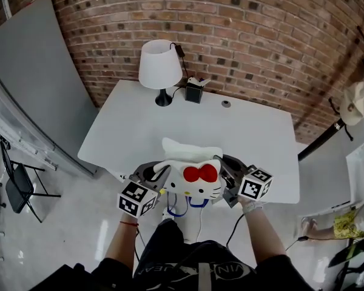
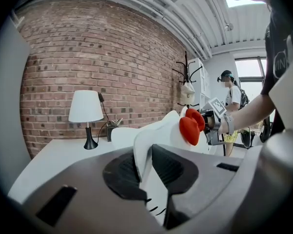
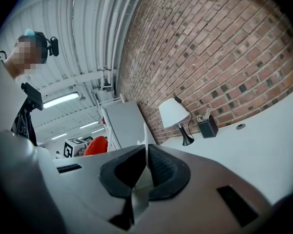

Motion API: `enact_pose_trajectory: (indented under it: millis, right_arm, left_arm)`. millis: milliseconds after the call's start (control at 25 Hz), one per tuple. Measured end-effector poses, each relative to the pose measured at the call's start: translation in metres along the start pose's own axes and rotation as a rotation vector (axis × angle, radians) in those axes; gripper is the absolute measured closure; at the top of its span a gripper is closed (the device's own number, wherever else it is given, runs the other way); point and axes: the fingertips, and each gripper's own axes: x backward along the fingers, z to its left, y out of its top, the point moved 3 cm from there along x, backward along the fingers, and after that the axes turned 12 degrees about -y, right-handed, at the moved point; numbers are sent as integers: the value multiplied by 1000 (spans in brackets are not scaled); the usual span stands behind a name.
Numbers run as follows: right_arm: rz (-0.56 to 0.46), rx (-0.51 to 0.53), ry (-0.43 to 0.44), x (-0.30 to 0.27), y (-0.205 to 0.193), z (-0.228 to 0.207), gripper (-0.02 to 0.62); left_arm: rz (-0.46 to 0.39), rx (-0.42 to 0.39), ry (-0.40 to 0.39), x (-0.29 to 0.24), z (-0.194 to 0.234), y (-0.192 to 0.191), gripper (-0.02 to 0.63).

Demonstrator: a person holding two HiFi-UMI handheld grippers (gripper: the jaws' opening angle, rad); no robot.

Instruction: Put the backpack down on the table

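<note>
The backpack (image 1: 191, 176) is white and shaped like a cat's face with a red bow (image 1: 201, 174). It hangs between my two grippers at the near edge of the white table (image 1: 194, 126). Blue straps (image 1: 179, 210) dangle below it. My left gripper (image 1: 161, 173) is shut on the backpack's left side, and in the left gripper view (image 2: 145, 167) white fabric is pinched between the pads. My right gripper (image 1: 225, 174) is shut on the right side, with a thin white edge between its pads in the right gripper view (image 3: 146, 165). Whether the backpack rests on the table I cannot tell.
A white-shaded lamp (image 1: 161, 65) and a black box (image 1: 195, 91) stand at the table's far edge by the brick wall, with a small round grommet (image 1: 226, 103) nearby. A folding chair (image 1: 18, 183) stands on the floor at the left. A coat stand (image 1: 352, 102) is at the right.
</note>
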Motion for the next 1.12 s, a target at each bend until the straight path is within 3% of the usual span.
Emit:
enact_pose_trajectory:
  millis: [520,1120]
  right_arm:
    - [12,-55,-119,-55,2,-55,584]
    - [-6,-83,-197,-102,13,-108,584]
  left_arm:
    - [55,4,-123,-53,76,2,560]
    - [78,-2,-199,-106,140,7,560]
